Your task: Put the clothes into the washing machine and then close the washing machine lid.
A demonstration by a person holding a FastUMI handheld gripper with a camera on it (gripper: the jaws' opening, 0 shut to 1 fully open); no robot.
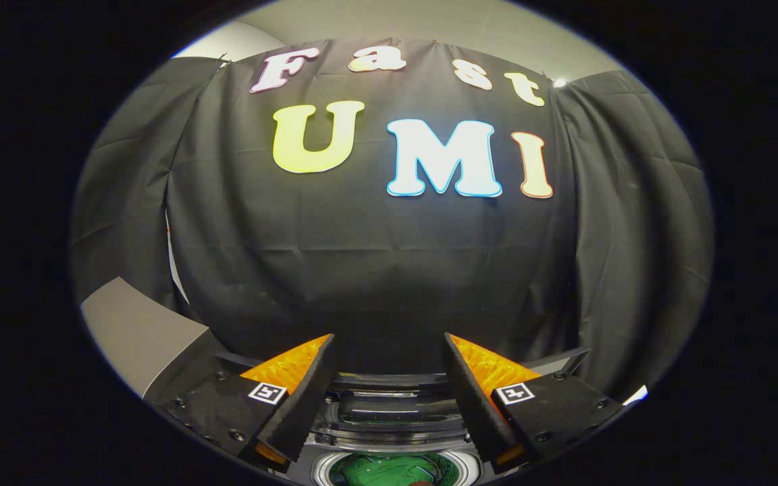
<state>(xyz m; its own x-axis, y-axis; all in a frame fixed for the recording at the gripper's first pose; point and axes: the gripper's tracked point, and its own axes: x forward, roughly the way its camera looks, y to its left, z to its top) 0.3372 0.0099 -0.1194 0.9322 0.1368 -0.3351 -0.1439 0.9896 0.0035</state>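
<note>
Our tool [389,351] hangs spread and empty above the washing machine [389,432]; green clothes [389,471] sit in the drum beneath its fingers. If we miss the raised lid [392,406], it stays open.

Black cloth [389,270] is hanging across the booth, a grey panel [139,334] is sitting beside it, pale ceiling [375,20] showing above.
</note>
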